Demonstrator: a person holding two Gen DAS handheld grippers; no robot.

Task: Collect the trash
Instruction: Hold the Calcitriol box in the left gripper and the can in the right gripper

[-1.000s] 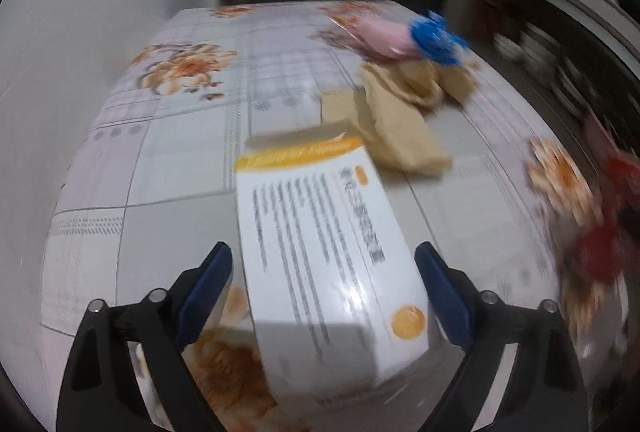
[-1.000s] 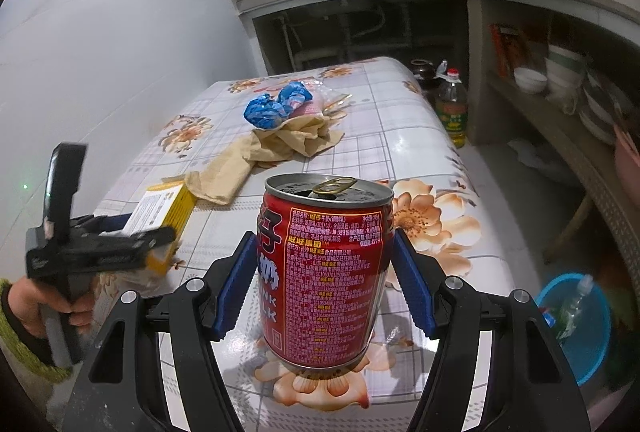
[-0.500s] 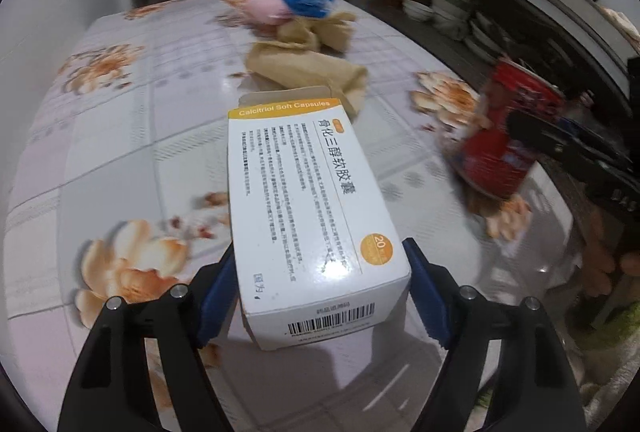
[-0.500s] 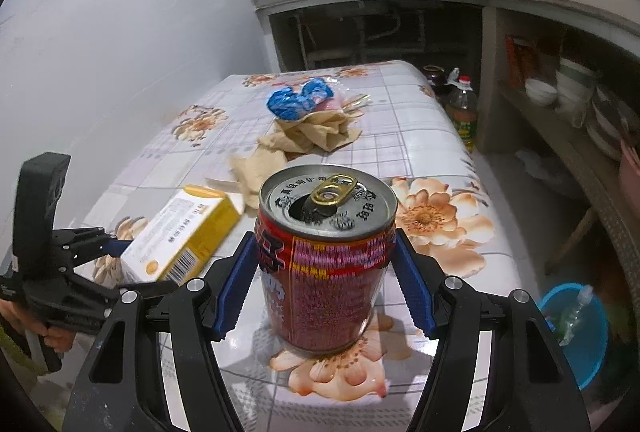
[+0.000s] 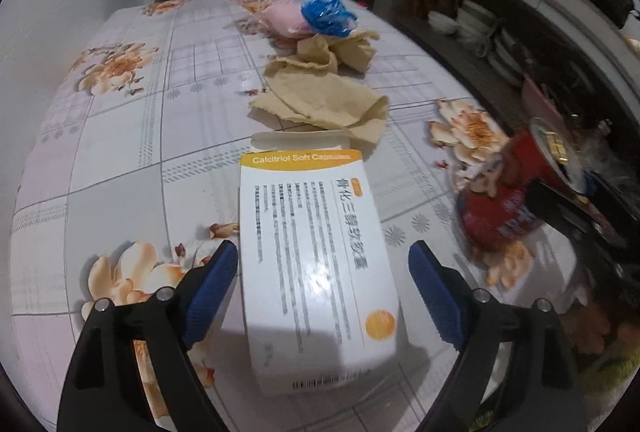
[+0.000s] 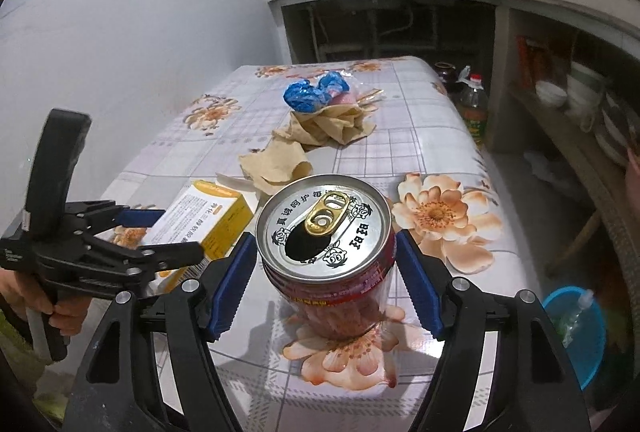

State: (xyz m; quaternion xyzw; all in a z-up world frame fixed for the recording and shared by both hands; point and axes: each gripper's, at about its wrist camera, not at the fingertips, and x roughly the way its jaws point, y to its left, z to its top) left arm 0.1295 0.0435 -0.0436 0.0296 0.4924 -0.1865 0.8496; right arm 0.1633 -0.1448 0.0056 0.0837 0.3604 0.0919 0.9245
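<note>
1 medicine box (image 5: 316,264), white w/ yellow band, sits between the blue pads of the left claw (image 5: 323,286). Its long axis runs straight away from the cam, yellow end pointing far toward the paper, barcode end near. In the left wrist view both pads show a gap to the box sides, so jaws apart, not clamped; whether the box lies on the desk (image 5: 120,160) or is lifted, can't tell.

1 red can (image 6: 326,256), upright but tilted a bit, opened top w/ gold pull tab facing the cam, long axis near vertical. Right claw (image 6: 325,282) has its pads against both sides of the can: clamped on it. Can bottom is over an orange flower print at the near desk edge; touching or lifted, can't tell.

Further out: 2 crumpled tan paper pieces (image 5: 320,100), the near one just beyond the box's yellow end. Behind them 1 blue plastic wad (image 5: 328,17) touching 1 pink bag (image 5: 284,18).

Off the desk's right side, on the floor: 1 oil bottle (image 6: 474,108), 1 blue bucket (image 6: 580,332).
</note>
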